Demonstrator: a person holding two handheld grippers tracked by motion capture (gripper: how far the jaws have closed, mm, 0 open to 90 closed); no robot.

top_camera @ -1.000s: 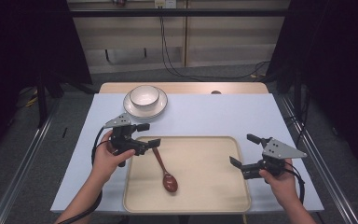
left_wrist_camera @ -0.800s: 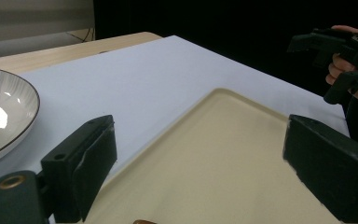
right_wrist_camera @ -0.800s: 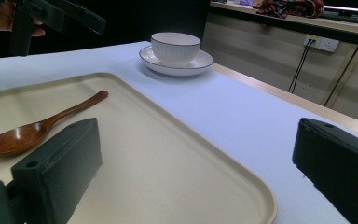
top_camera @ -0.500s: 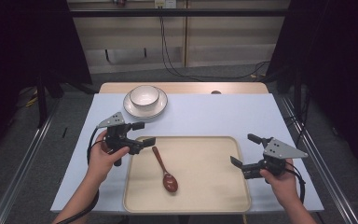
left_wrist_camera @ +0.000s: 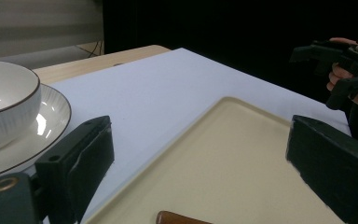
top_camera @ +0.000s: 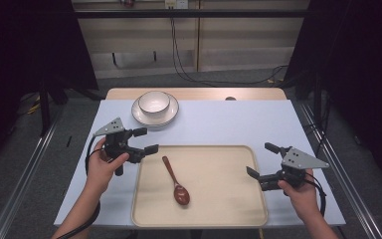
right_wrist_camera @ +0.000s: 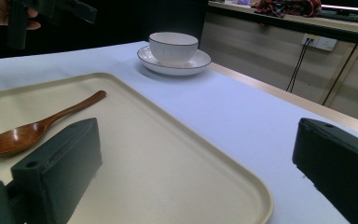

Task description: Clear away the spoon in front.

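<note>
A brown wooden spoon [top_camera: 175, 181] lies on the beige tray [top_camera: 219, 209], bowl end toward me, handle pointing to the far left. My left gripper [top_camera: 146, 140] hovers open just off the tray's far left corner, a short way from the handle tip [left_wrist_camera: 182, 218], nothing between its jaws. My right gripper [top_camera: 259, 160] is open over the tray's right edge, aimed left at the spoon [right_wrist_camera: 37, 123], and holds nothing. A white bowl [top_camera: 154, 102] stands on a white plate [top_camera: 171, 115] beyond the tray.
A pale cloth [top_camera: 229, 124] covers the table; a strip of bare wood [top_camera: 194, 93] shows along its far edge. Bowl [left_wrist_camera: 4, 107] and plate [left_wrist_camera: 46, 126] sit close to my left gripper's left jaw. Dark floor and metal rails flank the table.
My left gripper has drawn back to the left, away from the spoon handle. The right gripper has barely shifted. The spoon, bowl and plate lie as before.
</note>
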